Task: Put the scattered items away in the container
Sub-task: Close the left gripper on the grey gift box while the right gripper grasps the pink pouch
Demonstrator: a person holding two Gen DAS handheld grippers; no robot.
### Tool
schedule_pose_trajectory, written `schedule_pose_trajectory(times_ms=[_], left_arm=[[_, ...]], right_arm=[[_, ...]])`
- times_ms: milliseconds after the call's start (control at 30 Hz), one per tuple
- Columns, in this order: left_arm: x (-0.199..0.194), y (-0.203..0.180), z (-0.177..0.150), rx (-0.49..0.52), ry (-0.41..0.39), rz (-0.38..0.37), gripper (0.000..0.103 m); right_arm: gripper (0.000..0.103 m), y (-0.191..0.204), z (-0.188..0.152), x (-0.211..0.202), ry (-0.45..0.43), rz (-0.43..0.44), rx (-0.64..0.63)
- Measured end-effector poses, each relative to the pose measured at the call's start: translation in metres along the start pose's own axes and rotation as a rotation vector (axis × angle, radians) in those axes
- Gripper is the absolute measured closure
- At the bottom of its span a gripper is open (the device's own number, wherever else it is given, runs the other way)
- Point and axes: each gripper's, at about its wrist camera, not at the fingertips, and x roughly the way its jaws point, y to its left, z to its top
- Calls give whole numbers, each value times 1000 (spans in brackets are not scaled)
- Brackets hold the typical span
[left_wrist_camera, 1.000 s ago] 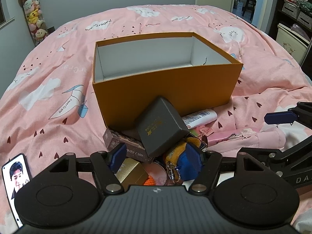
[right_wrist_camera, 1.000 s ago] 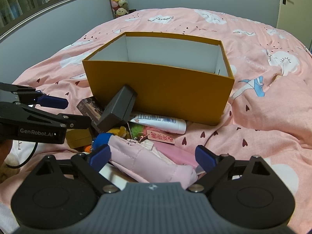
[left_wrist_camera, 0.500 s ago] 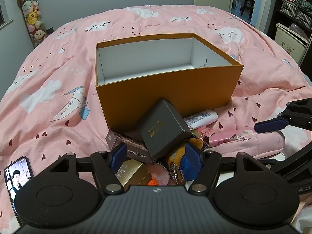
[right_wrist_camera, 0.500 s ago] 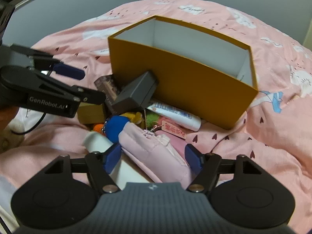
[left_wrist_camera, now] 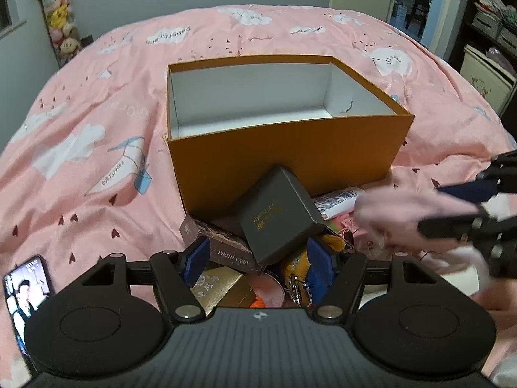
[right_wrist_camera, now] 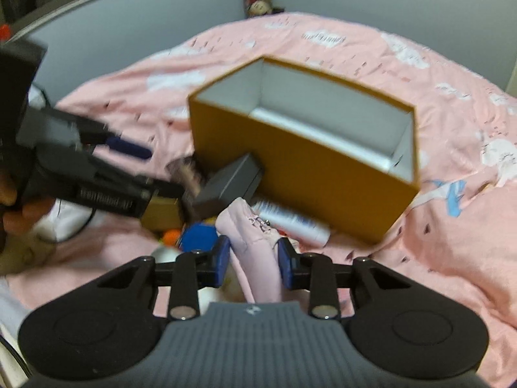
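An open orange box point(left_wrist_camera: 284, 152) point(right_wrist_camera: 323, 187) with a white inside stands on the pink bed. Against its near wall lies a pile: a dark grey box point(left_wrist_camera: 278, 216) point(right_wrist_camera: 229, 187), a photo card box point(left_wrist_camera: 219, 242), a gold box point(left_wrist_camera: 219, 287), a white tube point(left_wrist_camera: 336, 199) point(right_wrist_camera: 290, 223). My right gripper point(right_wrist_camera: 253, 258) point(left_wrist_camera: 452, 207) is closing, and its blue pads press on a pink pouch point(right_wrist_camera: 255, 249) point(left_wrist_camera: 410, 216), which is raised off the pile. My left gripper point(left_wrist_camera: 258, 258) point(right_wrist_camera: 152, 168) hangs open just above the pile, holding nothing.
A phone point(left_wrist_camera: 26, 287) with a lit screen lies on the bedcover at the near left. A blue item point(right_wrist_camera: 198, 237) and a yellow plush keyring point(left_wrist_camera: 297, 262) sit in the pile. Plush toys point(left_wrist_camera: 61, 26) hang by the far wall. Shelves point(left_wrist_camera: 491, 26) stand at the right.
The right gripper's jaws have come together on the pink pouch, rolled and lifted it a little. The left gripper has stayed open and in place.
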Motion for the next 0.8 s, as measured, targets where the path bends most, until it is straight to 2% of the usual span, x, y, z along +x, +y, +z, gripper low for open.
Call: schedule_pose_trajectory(times_ms=[300, 400, 600, 800], left_arm=[[23, 12, 7, -85, 21, -33, 24], [35, 21, 8, -141, 41, -48, 24], [56, 36, 9, -260, 68, -149, 24], [68, 47, 13, -338, 55, -197, 23]], right_arm=[[68, -26, 12, 13, -59, -71, 90], [68, -31, 11, 20, -60, -62, 118], [68, -32, 7, 27, -65, -84, 120], [68, -33, 5, 30, -71, -77, 131]])
